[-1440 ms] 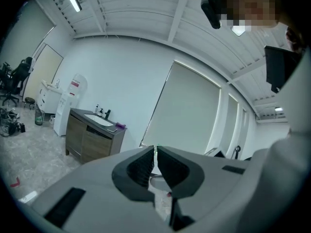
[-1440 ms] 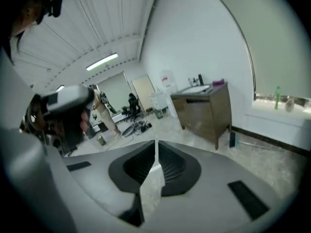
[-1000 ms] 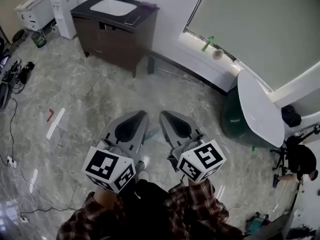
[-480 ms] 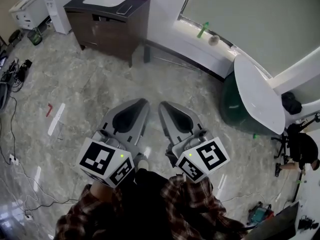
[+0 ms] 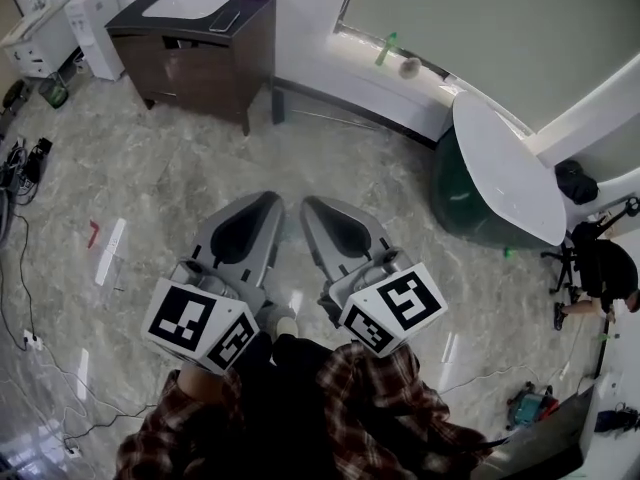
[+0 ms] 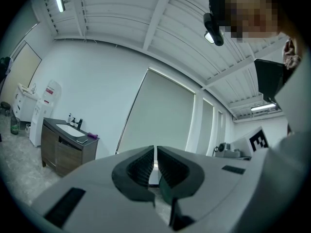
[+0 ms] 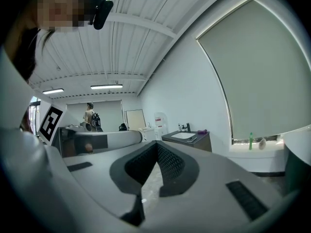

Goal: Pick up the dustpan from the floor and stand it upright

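No dustpan can be made out in any view. In the head view my left gripper (image 5: 266,202) and right gripper (image 5: 311,207) are held side by side at waist height over the marble floor (image 5: 180,188), both pointing level toward the far wall. Each is shut with nothing between its jaws. In the left gripper view the left gripper (image 6: 155,149) points at the window blind, its ridged pads closed together. In the right gripper view the right gripper (image 7: 156,144) has its tips meeting and looks toward the vanity (image 7: 187,139).
A dark wooden vanity (image 5: 190,43) with a sink stands at the back left. Cables (image 5: 25,158) and a small red item (image 5: 93,233) lie on the floor at left. At right is a dark green stand with a white top (image 5: 500,168); a person in black (image 5: 600,273) is beyond it.
In the head view the whole room has slid left and up a little. Both grippers stay side by side and shut, and have drifted slightly left in the picture.
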